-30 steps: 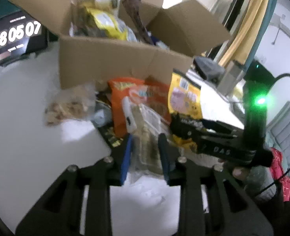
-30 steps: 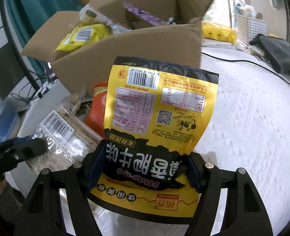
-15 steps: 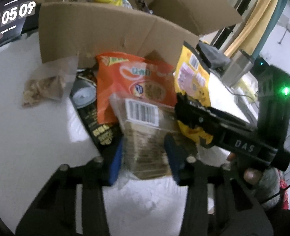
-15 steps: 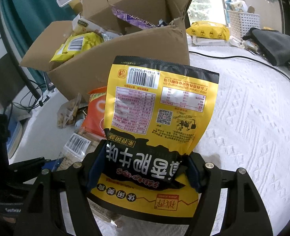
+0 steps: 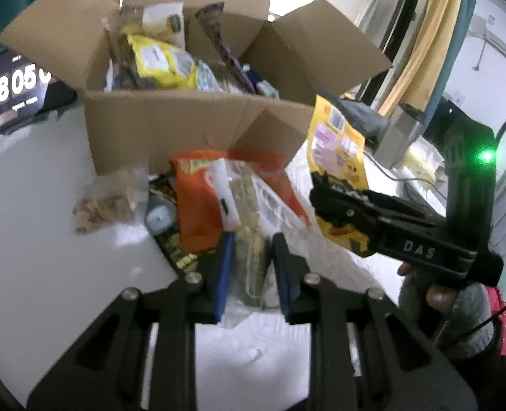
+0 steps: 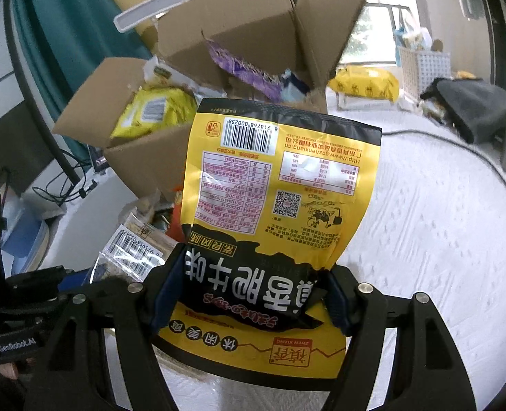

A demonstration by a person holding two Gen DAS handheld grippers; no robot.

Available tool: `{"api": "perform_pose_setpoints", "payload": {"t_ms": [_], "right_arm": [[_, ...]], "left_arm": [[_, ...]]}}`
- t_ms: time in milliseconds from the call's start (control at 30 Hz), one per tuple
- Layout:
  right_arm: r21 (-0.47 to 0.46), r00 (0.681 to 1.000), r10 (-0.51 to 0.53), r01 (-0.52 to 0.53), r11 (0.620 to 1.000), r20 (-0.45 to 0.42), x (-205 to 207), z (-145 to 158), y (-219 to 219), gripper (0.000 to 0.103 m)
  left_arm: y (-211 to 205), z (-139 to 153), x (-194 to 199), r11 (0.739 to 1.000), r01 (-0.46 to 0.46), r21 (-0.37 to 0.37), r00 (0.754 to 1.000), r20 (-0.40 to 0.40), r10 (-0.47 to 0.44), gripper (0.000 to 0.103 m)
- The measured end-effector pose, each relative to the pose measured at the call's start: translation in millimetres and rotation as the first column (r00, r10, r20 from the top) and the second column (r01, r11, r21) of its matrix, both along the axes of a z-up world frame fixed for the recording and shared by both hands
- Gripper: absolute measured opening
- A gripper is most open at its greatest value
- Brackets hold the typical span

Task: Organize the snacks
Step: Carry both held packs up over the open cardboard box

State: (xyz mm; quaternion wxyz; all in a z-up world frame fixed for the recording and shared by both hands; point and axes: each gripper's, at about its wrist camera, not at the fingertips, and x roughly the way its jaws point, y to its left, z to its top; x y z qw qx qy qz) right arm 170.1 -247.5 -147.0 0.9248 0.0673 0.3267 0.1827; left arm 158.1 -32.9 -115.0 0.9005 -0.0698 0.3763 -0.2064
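My left hand-held gripper has just been closing, and its blue pads now pinch a clear packet of biscuits between them; the packet sticks up toward twelve o'clock from the jaws, over the orange snack bag lying on the white surface. At ten o'clock from the jaws I see a clear bag of nuts. Straight ahead at twelve stands the open cardboard box, stuffed with packets. My right hand-held gripper holds a wide grip on the yellow-and-black snack pouch, barcode end up at twelve o'clock from the pads, in front of the box. In the left view that pouch hangs at two o'clock.
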Motion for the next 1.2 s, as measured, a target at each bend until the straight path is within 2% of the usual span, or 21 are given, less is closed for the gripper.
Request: {"api": "perform_pose_setpoints", "payload": {"t_ms": [167,600,1200], "right_arm": [[-0.009,0.999,0.016,-0.016,1.000,0.031,-0.2,17.9,2.0,0.074],[-0.019,0.987,0.105,-0.104,0.994,0.125,2.9,74.5,14.5,0.074],[-0.065,0.977,0.137,-0.128,0.990,0.165,74.5,110.8,30.1,0.074]], "left_arm": [[8.7,26.2,0.1,0.999,-0.040,0.032,0.998,0.060,0.038,0.023],[19.0,93.9,15.8,0.995,-0.092,0.032,0.976,0.199,0.084,0.023],[53.8,160.1,75.2,0.981,-0.195,0.026,0.929,0.326,0.176,0.024]]}}
